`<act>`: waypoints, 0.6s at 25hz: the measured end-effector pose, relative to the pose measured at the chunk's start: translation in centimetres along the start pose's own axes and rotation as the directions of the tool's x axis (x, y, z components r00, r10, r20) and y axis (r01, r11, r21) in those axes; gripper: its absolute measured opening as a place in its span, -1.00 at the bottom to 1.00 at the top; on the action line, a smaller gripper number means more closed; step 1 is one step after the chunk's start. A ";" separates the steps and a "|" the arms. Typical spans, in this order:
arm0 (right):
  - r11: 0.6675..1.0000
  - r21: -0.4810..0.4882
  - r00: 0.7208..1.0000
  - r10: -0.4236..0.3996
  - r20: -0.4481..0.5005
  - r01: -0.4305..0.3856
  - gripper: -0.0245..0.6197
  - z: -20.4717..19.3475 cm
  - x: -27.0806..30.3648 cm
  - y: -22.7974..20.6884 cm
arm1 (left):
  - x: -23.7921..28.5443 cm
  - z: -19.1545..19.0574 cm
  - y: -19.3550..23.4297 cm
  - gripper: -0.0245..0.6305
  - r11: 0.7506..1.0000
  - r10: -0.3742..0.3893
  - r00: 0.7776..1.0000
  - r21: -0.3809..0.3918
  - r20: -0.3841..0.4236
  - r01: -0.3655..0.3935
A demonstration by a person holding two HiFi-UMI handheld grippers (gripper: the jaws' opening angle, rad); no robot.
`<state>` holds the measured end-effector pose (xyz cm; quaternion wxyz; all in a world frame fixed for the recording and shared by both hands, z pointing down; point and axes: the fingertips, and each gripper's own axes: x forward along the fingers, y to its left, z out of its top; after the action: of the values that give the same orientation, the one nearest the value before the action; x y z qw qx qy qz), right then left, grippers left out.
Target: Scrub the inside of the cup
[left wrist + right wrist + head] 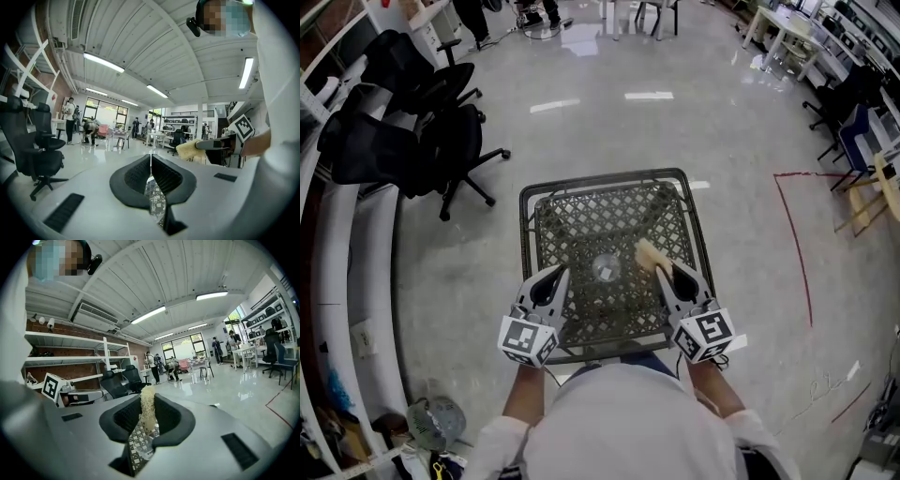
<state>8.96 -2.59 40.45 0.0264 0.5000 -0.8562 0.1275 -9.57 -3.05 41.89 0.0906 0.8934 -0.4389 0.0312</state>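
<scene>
Left hand-held gripper: jaws fully together, nothing between them, over the near-left part of the dark square wire-mesh desk. Small clear cup sits on the mesh mid-desk, between the two grippers, touched by neither. Right hand-held gripper: clamped on a pale yellow fibrous scrubbing sponge, whose end pokes out forward, just right of the cup.
</scene>
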 end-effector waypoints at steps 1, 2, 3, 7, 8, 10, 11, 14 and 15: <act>1.000 -0.001 1.000 0.005 -0.004 -0.005 -0.65 0.0 0.3 -0.1 | 0.2 0.0 0.2 -0.83 1.000 0.003 1.000 -0.001 0.001 -0.003; 1.000 -0.001 1.000 0.011 -0.007 -0.011 -0.65 0.0 0.6 -0.1 | 0.5 0.0 0.5 -0.83 1.000 0.007 1.000 0.000 0.003 -0.007; 1.000 -0.002 1.000 0.015 -0.011 -0.015 -0.65 0.1 0.8 -0.2 | 0.8 0.1 0.7 -0.83 1.000 0.009 1.000 0.004 0.005 -0.009; 1.000 0.002 0.999 0.022 -0.026 -0.022 -0.65 -0.1 1.5 -0.9 | 2.1 -0.1 0.9 -0.83 1.000 -0.001 1.000 0.022 0.006 0.001; 1.000 0.002 0.999 0.021 -0.032 -0.021 -0.65 -0.2 1.6 -1.1 | 2.4 -0.2 0.9 -0.83 1.000 -0.005 1.000 0.024 0.005 0.005; 1.000 0.002 0.999 0.022 -0.042 -0.022 -0.65 -0.5 1.7 -1.4 | 2.8 -0.4 0.8 -0.83 1.000 -0.013 1.000 0.028 0.000 0.013; 1.000 0.001 0.999 0.024 -0.046 -0.024 -0.65 -0.6 1.8 -1.5 | 3.1 -0.5 0.8 -0.83 0.999 -0.018 1.000 0.031 -0.003 0.018; 0.999 -0.002 0.998 0.034 -0.049 -0.035 -0.65 -0.5 2.4 -1.6 | 4.0 -0.6 0.7 -0.83 0.999 -0.029 0.999 0.037 -0.013 0.029; 0.999 -0.002 0.998 0.039 -0.049 -0.039 -0.65 -0.5 2.6 -1.6 | 4.2 -0.7 0.7 -0.83 0.999 -0.031 0.999 0.038 -0.015 0.032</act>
<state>8.99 -5.48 41.67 0.0459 0.4799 -0.8650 0.1390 -7.52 -6.57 43.20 0.0771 0.9015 -0.4235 0.0446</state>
